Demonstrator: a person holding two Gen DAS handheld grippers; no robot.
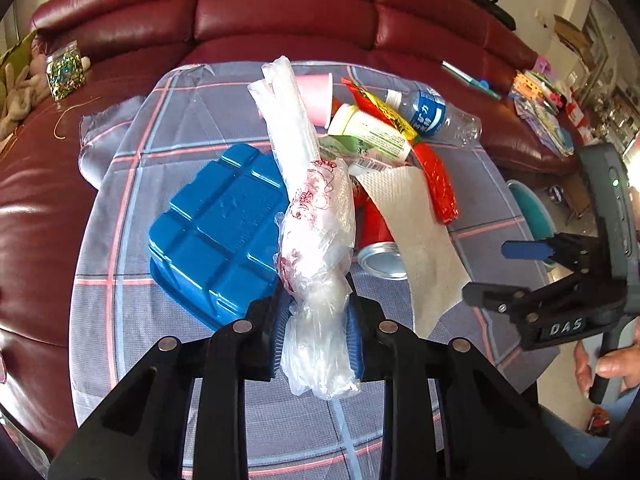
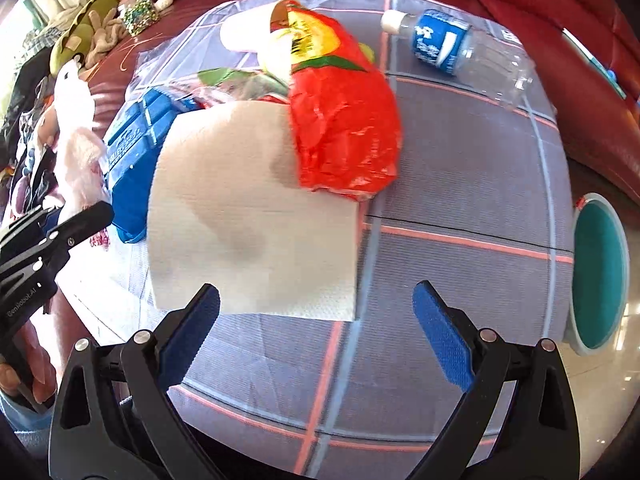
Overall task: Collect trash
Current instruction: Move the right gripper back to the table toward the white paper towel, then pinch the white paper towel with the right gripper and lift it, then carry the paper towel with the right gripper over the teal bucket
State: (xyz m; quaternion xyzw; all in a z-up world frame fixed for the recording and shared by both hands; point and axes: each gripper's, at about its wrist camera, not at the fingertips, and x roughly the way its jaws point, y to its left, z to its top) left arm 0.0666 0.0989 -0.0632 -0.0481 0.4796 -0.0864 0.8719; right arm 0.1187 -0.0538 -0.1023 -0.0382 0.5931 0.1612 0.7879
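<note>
I'm clamping the left gripper (image 1: 316,340) on a clear plastic bag (image 1: 316,240), pads pressing both sides, near edge of the table (image 1: 120,320), right of the blue tray (image 1: 216,232). I'm holding the right gripper (image 2: 316,320) wide open, empty, over the paper towel (image 2: 248,216) beside the red wrapper (image 2: 344,132).

Right claw (image 2: 316,320) gapes over the desk (image 2: 460,184), just before the paper towel (image 2: 248,216); red bag (image 2: 344,128) overlaps the towel's far corner.
</note>
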